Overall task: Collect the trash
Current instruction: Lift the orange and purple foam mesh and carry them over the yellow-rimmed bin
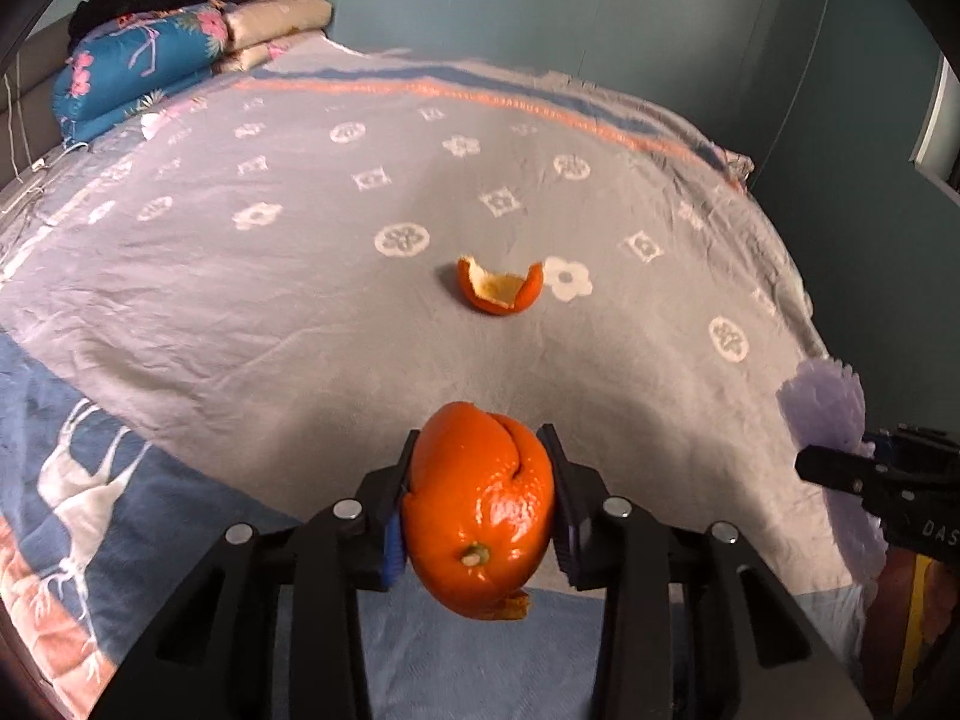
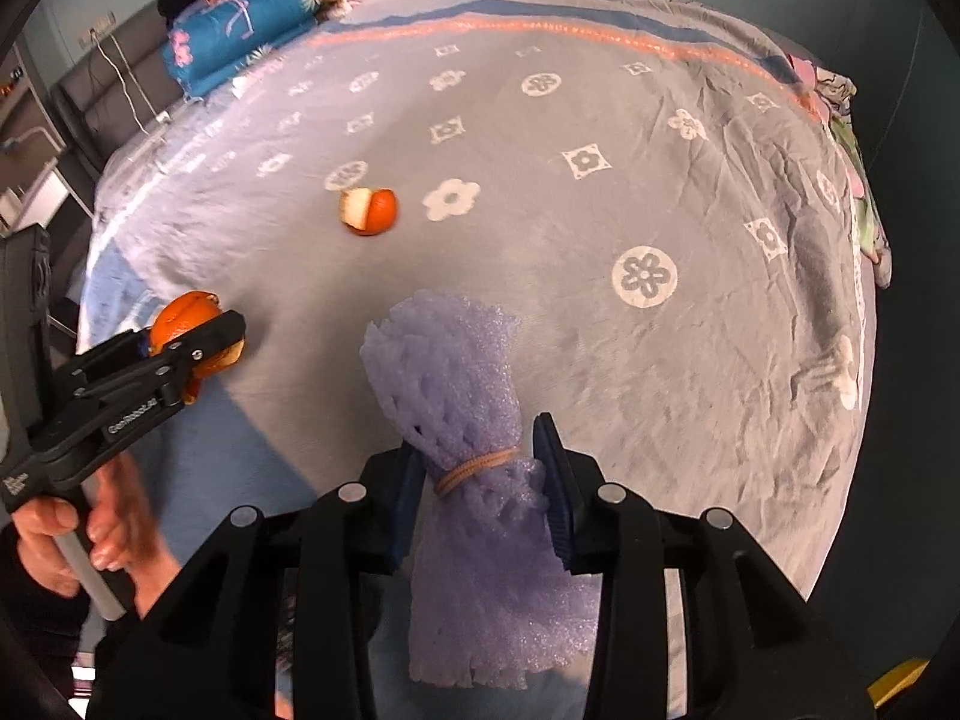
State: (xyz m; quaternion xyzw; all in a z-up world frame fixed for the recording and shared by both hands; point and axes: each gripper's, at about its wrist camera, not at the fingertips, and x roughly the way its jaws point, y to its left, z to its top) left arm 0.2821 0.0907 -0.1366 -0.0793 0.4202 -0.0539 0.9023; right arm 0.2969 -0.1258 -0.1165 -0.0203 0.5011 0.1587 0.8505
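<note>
My left gripper [image 1: 480,468] is shut on a large piece of orange peel [image 1: 480,510] and holds it above the near part of the bed. The same gripper [image 2: 231,330] with the peel [image 2: 180,318] shows at the left of the right wrist view. My right gripper [image 2: 480,462] is shut on a purple foam fruit net [image 2: 462,396] tied with a rubber band; the net also shows at the right edge of the left wrist view [image 1: 822,408]. A second, smaller orange peel [image 1: 500,291] lies on the bedspread ahead, also seen in the right wrist view [image 2: 369,211].
A grey bedspread [image 1: 300,252] with white flower prints covers the bed. Folded blue floral quilts [image 1: 132,72] and beige pillows [image 1: 282,24] are stacked at the headboard. Teal walls surround the bed. The bed's right edge [image 2: 858,300] drops off.
</note>
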